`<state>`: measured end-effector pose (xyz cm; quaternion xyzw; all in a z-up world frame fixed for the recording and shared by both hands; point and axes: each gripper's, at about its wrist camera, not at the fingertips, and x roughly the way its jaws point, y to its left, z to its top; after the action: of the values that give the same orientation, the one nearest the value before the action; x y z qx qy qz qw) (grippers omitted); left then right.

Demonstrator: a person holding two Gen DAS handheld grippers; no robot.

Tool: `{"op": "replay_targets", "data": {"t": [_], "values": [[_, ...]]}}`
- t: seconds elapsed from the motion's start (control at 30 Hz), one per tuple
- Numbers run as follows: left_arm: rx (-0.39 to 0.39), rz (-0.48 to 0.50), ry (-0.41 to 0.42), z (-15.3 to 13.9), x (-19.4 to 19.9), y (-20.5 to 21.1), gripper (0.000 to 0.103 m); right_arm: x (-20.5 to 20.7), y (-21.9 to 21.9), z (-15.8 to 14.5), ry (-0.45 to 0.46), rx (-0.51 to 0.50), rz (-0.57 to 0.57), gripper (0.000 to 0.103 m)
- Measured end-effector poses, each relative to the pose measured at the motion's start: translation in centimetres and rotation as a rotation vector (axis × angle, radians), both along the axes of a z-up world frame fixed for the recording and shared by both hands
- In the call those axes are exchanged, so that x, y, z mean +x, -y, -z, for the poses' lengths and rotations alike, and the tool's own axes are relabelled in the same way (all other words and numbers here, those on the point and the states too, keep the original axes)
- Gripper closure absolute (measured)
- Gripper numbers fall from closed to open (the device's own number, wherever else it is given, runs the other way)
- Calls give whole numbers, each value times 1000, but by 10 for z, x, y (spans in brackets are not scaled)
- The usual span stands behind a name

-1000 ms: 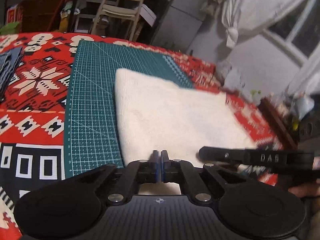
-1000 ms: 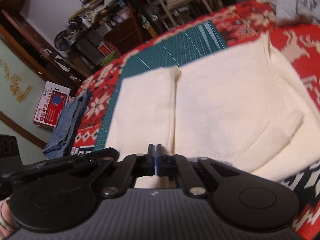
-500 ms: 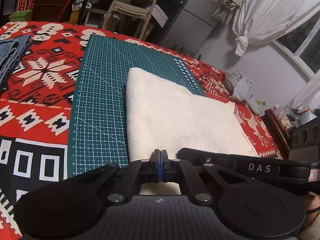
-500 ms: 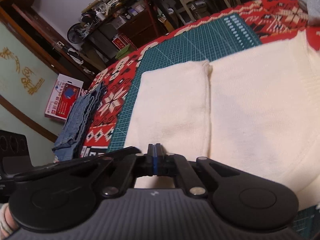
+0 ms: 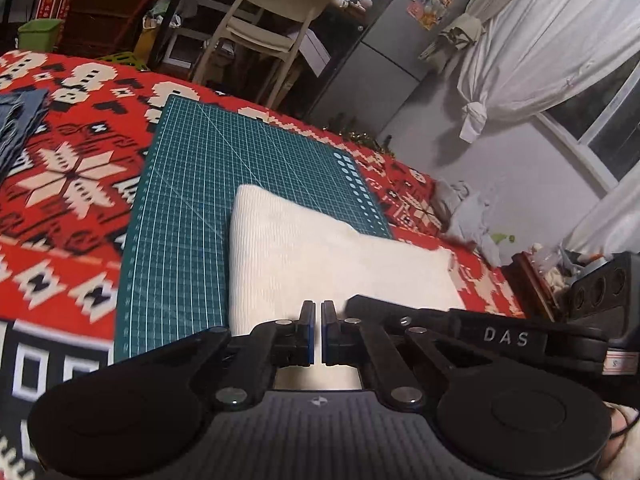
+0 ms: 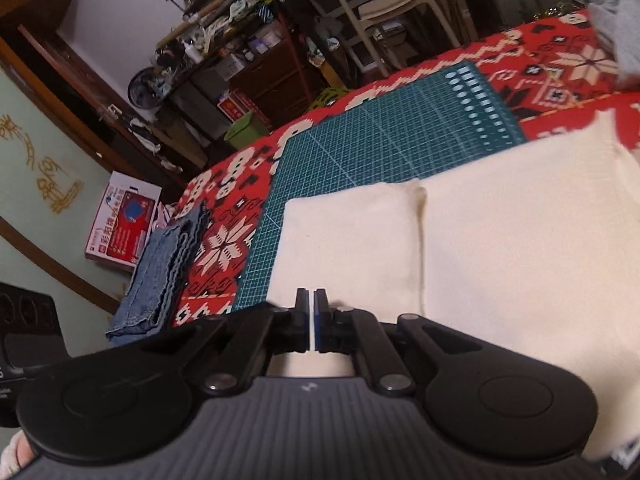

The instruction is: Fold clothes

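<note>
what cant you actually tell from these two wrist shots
- Left wrist view: whether the left gripper pinches the cream sweater; its near hem is hidden behind the linkage, and the jaws show only a thin gap.
- Right wrist view: the same for the right gripper; the sweater's near edge lies under its body, and the right frame edge cuts off its far side.
- Right wrist view: the grey garment, blurred and cut off by the corner.

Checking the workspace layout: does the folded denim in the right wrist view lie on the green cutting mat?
No, the folded denim lies on the red patterned cloth, left of the green cutting mat, not on it.
</note>
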<state>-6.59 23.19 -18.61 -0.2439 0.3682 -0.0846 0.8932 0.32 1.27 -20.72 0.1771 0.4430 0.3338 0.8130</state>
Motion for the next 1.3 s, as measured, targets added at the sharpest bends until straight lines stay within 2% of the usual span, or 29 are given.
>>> {"op": "replay_targets", "data": {"t": [0.2,0.3,0.4,0.47,0.6,0.73,0.93,1.1,1.2,1.3], "values": [[3,-3,-34,18,6,-3,100,8,-8,21,-24,-2,-1,103],[-1,-3,-38,18,4,-4,100,9,-3,20,20,-77,33,103],[-12,-15,-45,14,5,-5,101,14,6,20,-11,-58,69,103],[-31,-22,-32,10,6,-6,100,12,5,12,37,-100,88,101],[-71,-31,-11,3,14,-9,100,18,4,2,53,-39,74,100],[-54,-36,-14,6,29,-8,100,29,-13,4,27,-5,32,100],[-4,-50,-28,14,39,-9,100,41,-22,17,26,-42,47,103],[-46,-86,-39,12,37,-14,101,47,-13,13,81,-153,134,103],[-97,-99,-18,7,40,-19,101,53,-4,14,48,-67,149,101],[-88,-94,-5,3,51,-20,101,55,-8,10,60,-21,123,100]]}}
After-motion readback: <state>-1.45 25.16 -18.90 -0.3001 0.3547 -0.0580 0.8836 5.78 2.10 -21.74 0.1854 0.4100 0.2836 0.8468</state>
